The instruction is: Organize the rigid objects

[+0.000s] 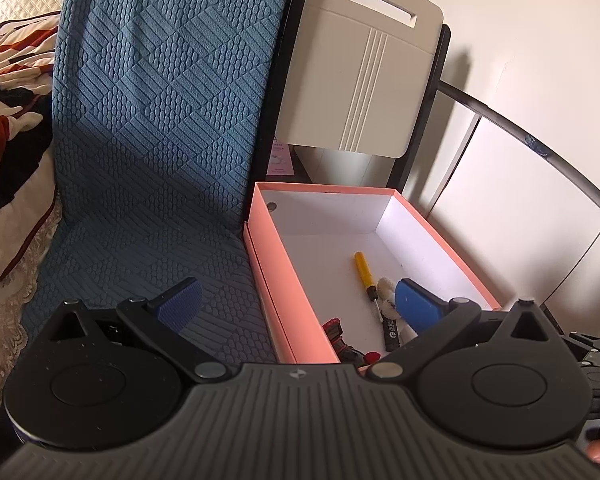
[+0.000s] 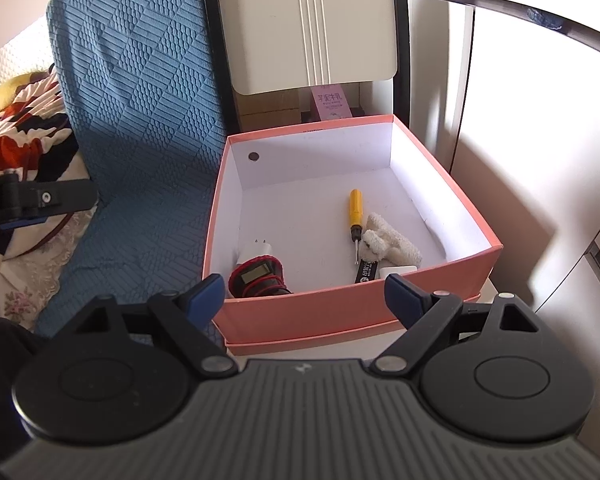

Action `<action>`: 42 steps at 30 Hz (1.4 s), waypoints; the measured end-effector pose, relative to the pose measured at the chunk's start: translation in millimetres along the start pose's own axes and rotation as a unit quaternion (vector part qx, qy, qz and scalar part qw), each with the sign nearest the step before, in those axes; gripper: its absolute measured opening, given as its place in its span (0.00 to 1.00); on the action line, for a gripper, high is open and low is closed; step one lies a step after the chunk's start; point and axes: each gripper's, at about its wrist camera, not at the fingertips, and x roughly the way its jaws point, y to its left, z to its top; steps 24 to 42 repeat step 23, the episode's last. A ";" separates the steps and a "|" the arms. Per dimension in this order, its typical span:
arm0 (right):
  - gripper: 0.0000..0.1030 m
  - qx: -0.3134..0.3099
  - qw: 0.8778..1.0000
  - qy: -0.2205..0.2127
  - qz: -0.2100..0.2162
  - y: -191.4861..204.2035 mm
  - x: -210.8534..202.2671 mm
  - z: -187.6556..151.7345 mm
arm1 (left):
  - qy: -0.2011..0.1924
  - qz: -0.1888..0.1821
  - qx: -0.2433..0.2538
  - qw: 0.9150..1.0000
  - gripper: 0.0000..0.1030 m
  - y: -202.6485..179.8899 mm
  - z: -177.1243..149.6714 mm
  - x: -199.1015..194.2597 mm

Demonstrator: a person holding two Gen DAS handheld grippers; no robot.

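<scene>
A pink box [image 2: 340, 312] with a white inside holds a yellow-handled screwdriver [image 2: 355, 216], a small white plush toy [image 2: 392, 246], a red and black device with a small screen [image 2: 258, 276], a white plug [image 2: 260, 248] and a black marker [image 2: 366, 272]. The box also shows in the left wrist view [image 1: 268, 264], with the screwdriver [image 1: 366, 276]. My left gripper [image 1: 298, 306] is open and empty above the box's near left corner. My right gripper [image 2: 304, 298] is open and empty just in front of the box's near wall.
A blue textured cloth [image 1: 160, 120] covers the seat to the left of the box. A white folding board [image 1: 360, 76] leans behind the box. A patterned blanket [image 1: 8, 92] lies at the far left. A white wall [image 1: 540, 40] is at the right.
</scene>
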 end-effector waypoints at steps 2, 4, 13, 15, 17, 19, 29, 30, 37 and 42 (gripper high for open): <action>0.86 -0.001 1.000 0.000 -0.001 -0.6 0.6 -0.1 | -0.001 -0.002 0.002 1.000 1.00 -0.9 -0.2 0.0; 0.86 -0.001 1.000 0.000 0.000 -0.6 0.2 0.0 | -0.001 -0.003 0.004 1.000 1.00 -2.0 -0.7 -0.2; 0.86 -0.002 1.000 0.002 0.002 0.3 2.5 -1.0 | -0.006 -0.009 0.005 1.000 1.00 -2.1 -2.5 -1.9; 0.86 -0.002 1.000 0.002 0.002 0.2 2.6 -0.5 | -0.007 -0.010 0.010 1.000 1.00 -3.3 -2.5 -1.9; 0.86 -0.002 1.000 0.003 0.003 0.0 2.8 -0.5 | -0.006 -0.011 0.012 1.000 1.00 -4.5 -3.1 -1.5; 0.86 -0.002 1.000 0.003 0.002 0.1 2.7 -0.5 | -0.006 -0.009 0.014 1.000 1.00 -5.1 -3.3 -1.6; 0.86 -0.001 1.000 0.003 0.003 -0.3 2.8 -0.3 | -0.007 -0.008 0.011 1.000 1.00 -2.2 -2.9 -2.1; 0.86 -0.001 1.000 0.003 0.003 -0.3 2.8 -0.3 | -0.007 -0.008 0.011 1.000 1.00 -2.2 -2.9 -2.1; 0.86 -0.001 1.000 0.003 0.003 -0.3 2.8 -0.3 | -0.007 -0.008 0.011 1.000 1.00 -2.2 -2.9 -2.1; 0.86 -0.001 1.000 0.003 0.003 -0.3 2.8 -0.3 | -0.007 -0.008 0.011 1.000 1.00 -2.2 -2.9 -2.1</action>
